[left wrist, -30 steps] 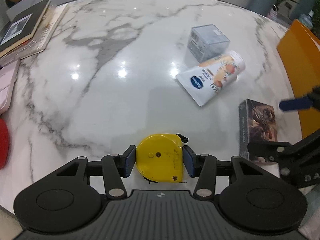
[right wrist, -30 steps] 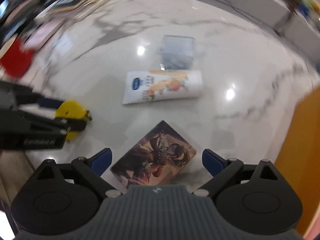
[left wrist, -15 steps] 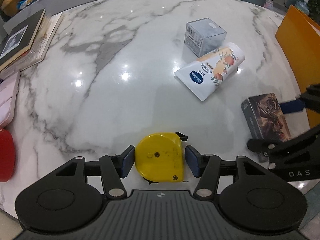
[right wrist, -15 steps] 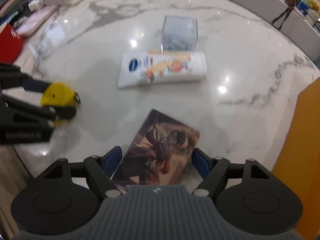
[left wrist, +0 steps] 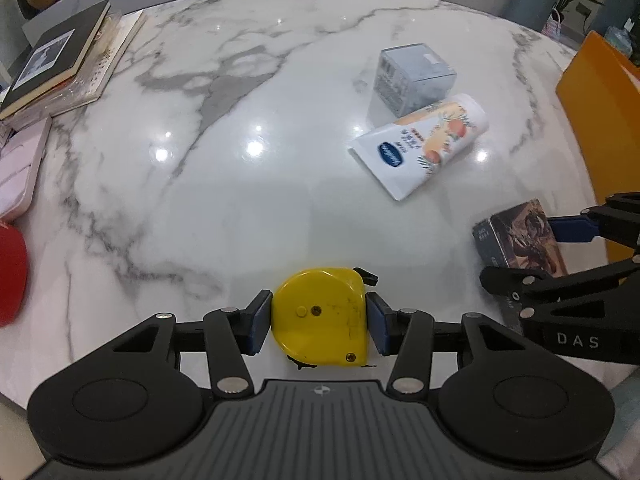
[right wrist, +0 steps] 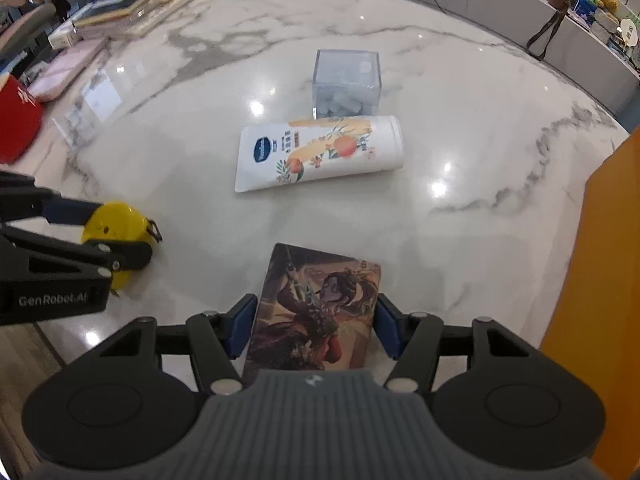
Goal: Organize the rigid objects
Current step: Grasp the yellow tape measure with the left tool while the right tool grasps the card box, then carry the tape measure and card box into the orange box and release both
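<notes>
- Little of the organizing appears to be done: four rigid objects are spread over the marble tabletop (left wrist: 280, 184), and no finished row or pile can be made out.
- A yellow tape measure (left wrist: 320, 314) lies near the close edge of the tabletop, between the blue pads of the left hand-held gripper (left wrist: 319, 326).
- Both pads are seen pressed against the flat sides of the tape measure as the jaws close, so it is judged to be clamped; it appears not to have been lifted yet.
- An illustrated card box (right wrist: 314, 310) lies flat near the close edge, to the right of the tape measure, between the pads of the right hand-held gripper (right wrist: 312, 330).
- The right jaws are closing on the card box; both pads sit at or against its long edges, though how firm the grip is cannot be told.
- A white lotion tube (right wrist: 320, 152) lies on its side toward the middle of the tabletop, touching or just beside a clear plastic cube box (right wrist: 346, 80) behind it; neither is held.
- Both hand-held grippers are pointed steeply down at the tabletop, side by side and near each other.
- Lifting and placing of both held objects is judged to be left, as is any handling of the tube and cube box.
- Books (left wrist: 56, 56) and a red object (left wrist: 12, 272) lie at the left margin.
</notes>
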Available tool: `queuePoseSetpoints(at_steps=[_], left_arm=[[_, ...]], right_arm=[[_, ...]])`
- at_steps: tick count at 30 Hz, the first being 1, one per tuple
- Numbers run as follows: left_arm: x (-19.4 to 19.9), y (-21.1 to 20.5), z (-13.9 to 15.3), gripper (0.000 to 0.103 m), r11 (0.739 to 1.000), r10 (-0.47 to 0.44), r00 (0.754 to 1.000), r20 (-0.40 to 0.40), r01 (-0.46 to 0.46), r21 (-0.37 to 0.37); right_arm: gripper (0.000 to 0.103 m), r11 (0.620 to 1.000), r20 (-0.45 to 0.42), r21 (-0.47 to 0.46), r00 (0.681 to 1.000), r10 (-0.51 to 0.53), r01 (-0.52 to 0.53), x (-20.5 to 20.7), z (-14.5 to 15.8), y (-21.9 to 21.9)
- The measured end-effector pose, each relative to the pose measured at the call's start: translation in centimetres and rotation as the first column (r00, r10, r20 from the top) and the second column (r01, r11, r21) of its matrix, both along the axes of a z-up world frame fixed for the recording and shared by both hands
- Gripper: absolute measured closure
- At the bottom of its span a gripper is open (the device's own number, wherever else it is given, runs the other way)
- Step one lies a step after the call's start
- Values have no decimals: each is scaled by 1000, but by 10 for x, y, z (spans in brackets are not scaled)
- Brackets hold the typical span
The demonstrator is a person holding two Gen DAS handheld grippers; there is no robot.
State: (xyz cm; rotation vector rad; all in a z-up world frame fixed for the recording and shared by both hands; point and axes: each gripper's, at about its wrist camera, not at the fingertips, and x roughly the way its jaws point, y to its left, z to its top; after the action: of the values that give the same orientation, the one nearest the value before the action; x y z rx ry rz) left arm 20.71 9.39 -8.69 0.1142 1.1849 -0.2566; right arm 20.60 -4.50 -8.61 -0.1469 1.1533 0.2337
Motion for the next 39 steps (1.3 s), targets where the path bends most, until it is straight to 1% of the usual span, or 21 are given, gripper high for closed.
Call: queuePoseSetpoints(at_steps=[4, 6, 9, 11, 14, 18, 22, 25, 27, 32, 35, 39], left_arm=[[-9, -3, 15, 47, 1000, 9, 1000, 23, -9, -9], [-12, -6, 28, 47, 1000, 10, 999, 39, -9, -29], [-18, -16, 54, 47, 999, -9, 996, 92, 12, -35], [-22, -26, 73, 47, 999, -29, 991, 130, 35, -42], [-29, -46, 99, 47, 995, -62, 982, 178, 75, -72], [-40, -80, 126, 47, 981, -142, 960, 241, 169, -94], [-50, -123, 139, 47, 952, -261, 920, 293, 295, -78], [-52, -157, 140, 47, 924, -338, 888, 311, 376, -70], [-51, -182, 138, 47, 903, -388, 866, 317, 426, -59], [-48, -243, 127, 47, 834, -520, 792, 321, 551, -9], [-42, -274, 117, 47, 795, -582, 745, 326, 605, 37], [-29, -309, 100, 47, 758, -638, 702, 315, 645, 97]], right_arm=[[43, 1000, 49, 18, 999, 18, -19, -10, 18, -4], [43, 999, 89, 23, 996, 32, -34, -17, 34, -8], [44, 998, 149, 44, 988, 37, -44, -27, 60, -18], [44, 998, 189, 54, 982, 31, -42, -34, 77, -27], [44, 998, 245, 63, 970, 10, -26, -44, 101, -47], [44, 998, 298, 58, 954, -24, 7, -57, 128, -80], [44, 998, 324, 32, 945, -56, 48, -72, 146, -120], [44, 995, 325, 12, 941, -96, 97, -80, 153, -156], [44, 991, 321, -3, 939, -127, 135, -83, 152, -180], [44, 972, 275, -29, 937, -216, 233, -76, 133, -238], [44, 962, 257, -28, 932, -255, 271, -67, 118, -264], [44, 952, 256, 23, 919, -300, 304, -47, 104, -283]])
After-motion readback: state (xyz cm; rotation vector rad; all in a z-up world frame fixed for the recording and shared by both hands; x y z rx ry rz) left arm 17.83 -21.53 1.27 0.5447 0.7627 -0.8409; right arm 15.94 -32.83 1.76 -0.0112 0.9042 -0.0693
